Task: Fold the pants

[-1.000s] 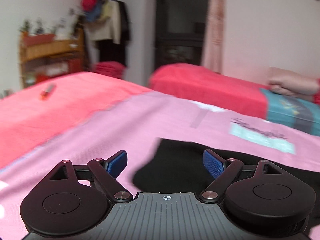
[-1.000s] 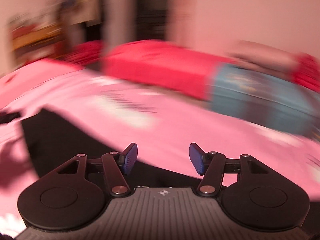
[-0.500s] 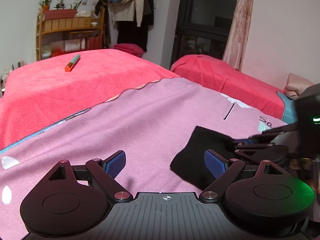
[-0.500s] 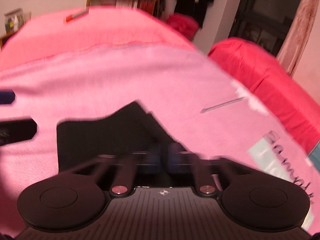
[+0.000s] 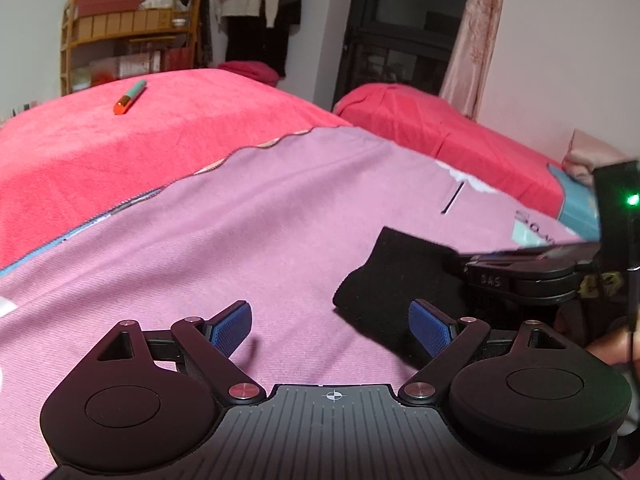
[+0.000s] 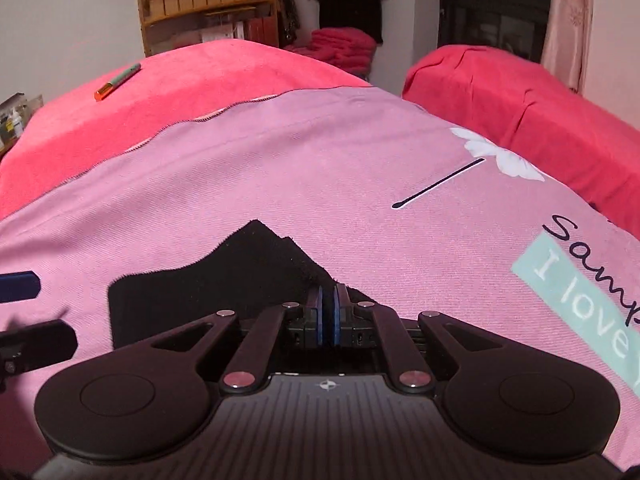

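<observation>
I am pinching the pants (image 6: 208, 292) in the right gripper (image 6: 328, 312), jaws closed on their right edge—left gripper (image 5: 330, 320) is hanging wide, empty, pants lying just right of it on the pink bedspread (image 5: 240, 232).

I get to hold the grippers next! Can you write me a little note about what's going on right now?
Right gripper: shut on an edge of the black pants.
Left gripper: open, holding nothing, beside the pants' near corner.
The pants lie on the pink sheet, partly bunched.
An orange-and-green pen lies on the red blanket, out of the way.
Done: one edge gripped.
Left: grab with the left, then fold.
</observation>
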`<state>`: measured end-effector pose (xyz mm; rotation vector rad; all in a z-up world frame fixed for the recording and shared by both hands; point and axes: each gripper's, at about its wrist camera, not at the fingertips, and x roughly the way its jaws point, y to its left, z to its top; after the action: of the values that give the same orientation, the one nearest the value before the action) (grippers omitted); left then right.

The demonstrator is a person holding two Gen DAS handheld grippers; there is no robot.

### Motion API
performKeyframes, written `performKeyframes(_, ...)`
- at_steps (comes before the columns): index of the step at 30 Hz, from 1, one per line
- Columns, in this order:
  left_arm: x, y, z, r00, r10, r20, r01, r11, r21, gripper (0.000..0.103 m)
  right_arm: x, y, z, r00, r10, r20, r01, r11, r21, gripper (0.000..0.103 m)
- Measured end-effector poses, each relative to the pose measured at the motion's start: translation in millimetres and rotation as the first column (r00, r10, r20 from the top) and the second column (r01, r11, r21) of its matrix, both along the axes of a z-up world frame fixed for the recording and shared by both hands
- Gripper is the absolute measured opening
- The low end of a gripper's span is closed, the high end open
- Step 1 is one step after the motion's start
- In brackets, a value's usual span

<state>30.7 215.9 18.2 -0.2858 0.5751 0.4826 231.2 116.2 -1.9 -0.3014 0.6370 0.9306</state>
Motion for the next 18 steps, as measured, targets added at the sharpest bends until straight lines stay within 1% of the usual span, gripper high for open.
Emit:
performKeyframes(1,1.1,-0.4,-0.4,1.0,0.002,-0.008,-0.002,1.0,0.004,0.103,-2.3,1.4,2.0,1.0,0.014,0.02,-0.014,1.0,-0.018,0.008)
performKeyframes(2,2.5,-0.8,-0.5,1.0,0.0,-0.016,0.0,1.0,0.005,0.103,-3.8,-0.5,8.6,1.0,0.017,0.018,-0.017,0.999,-0.032,0.018)
performKeyframes(3,3.1,-1.5,-0.6,1.0,-0.001,-0.026,0.001,1.0,0.009,0.103,-4.8,-7.1,18.0,1.0,0.004,0.008,-0.003,1.0,-0.029,0.036)
performKeyframes(4,4.9,-3.0,-0.1,0.999,-0.001,-0.04,0.001,1.0,0.018,0.103,-5.6,-19.5,29.2,1.0,-0.019,0.008,0.019,1.0,0.005,0.043)
performKeyframes(5,6.7,-6.0,0.7,0.999,0.002,-0.054,0.0,0.999,0.034,0.103,-5.7,-37.0,40.5,0.999,-0.048,0.008,0.047,0.998,0.049,0.053)
performKeyframes(6,7.4,-9.3,2.2,0.998,0.001,-0.063,0.003,0.999,0.052,0.103,-6.6,-57.8,52.4,0.997,-0.08,-0.004,0.08,0.994,0.08,0.059)
performKeyframes(8,9.2,-15.7,7.2,0.997,-0.016,-0.076,0.021,0.997,0.069,0.103,-12.0,-105.2,70.8,0.991,-0.132,-0.037,0.136,0.983,0.124,0.059)
performKeyframes(10,12.7,-21.4,14.5,0.995,-0.055,-0.086,0.061,0.996,0.064,0.103,-25.6,-157.4,78.5,0.984,-0.168,-0.068,0.177,0.971,0.16,0.062)
performKeyframes(11,15.1,-24.9,18.7,0.992,-0.082,-0.093,0.088,0.994,0.062,0.103,-35.1,-182.9,78.6,0.979,-0.184,-0.084,0.196,0.966,0.17,0.065)
performKeyframes(13,24.3,-34.3,27.5,0.981,-0.153,-0.116,0.162,0.984,0.068,0.103,-55.1,-226.4,71.9,0.968,-0.211,-0.135,0.233,0.957,0.174,0.066)
performKeyframes(15,38.1,-47.9,35.1,0.964,-0.229,-0.136,0.242,0.966,0.089,0.103,-76.7,-257.7,56.8,0.956,-0.191,-0.224,0.233,0.956,0.179,0.067)
performKeyframes(17,56.7,-60.3,38.3,0.951,-0.278,-0.135,0.291,0.953,0.087,0.103,-99.0,-274.2,37.1,0.935,-0.143,-0.324,0.215,0.957,0.197,0.067)
performKeyframes(18,68.7,-65.3,37.0,0.941,-0.307,-0.141,0.318,0.946,0.065,0.103,-108.5,-275.7,28.2,0.926,-0.12,-0.358,0.201,0.959,0.199,0.067)
